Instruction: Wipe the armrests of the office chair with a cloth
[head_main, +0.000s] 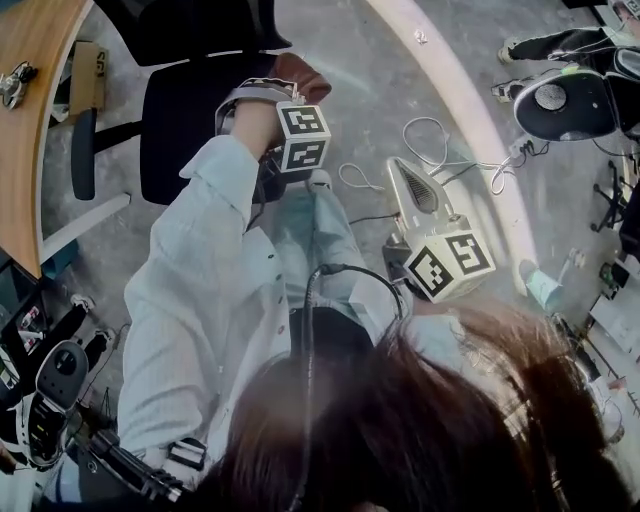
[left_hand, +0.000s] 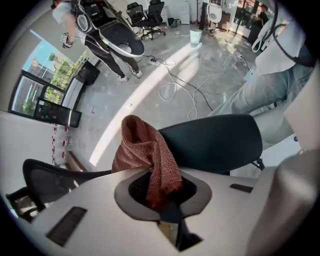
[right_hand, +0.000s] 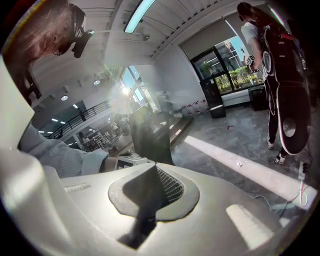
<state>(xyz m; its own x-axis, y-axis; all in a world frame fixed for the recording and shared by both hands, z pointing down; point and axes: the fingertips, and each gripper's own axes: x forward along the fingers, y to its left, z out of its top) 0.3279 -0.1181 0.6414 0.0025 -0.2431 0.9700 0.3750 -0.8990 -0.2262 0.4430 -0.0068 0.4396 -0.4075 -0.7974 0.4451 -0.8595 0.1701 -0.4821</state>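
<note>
The reddish-brown cloth (left_hand: 150, 160) is hanging pinched in the closed jaws of the left gripper (left_hand: 162, 202) just over the office chair (head_main: 185, 130), the right gripper (right_hand: 150, 192) is idling shut and empty, and wiping looks about to begin, needing the cloth lowered flat onto an armrest (head_main: 85, 150).

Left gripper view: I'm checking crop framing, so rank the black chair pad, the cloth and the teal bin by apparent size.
1. black chair pad
2. cloth, enlarged by nearness to the camera
3. teal bin, small partly because it is distant
</note>
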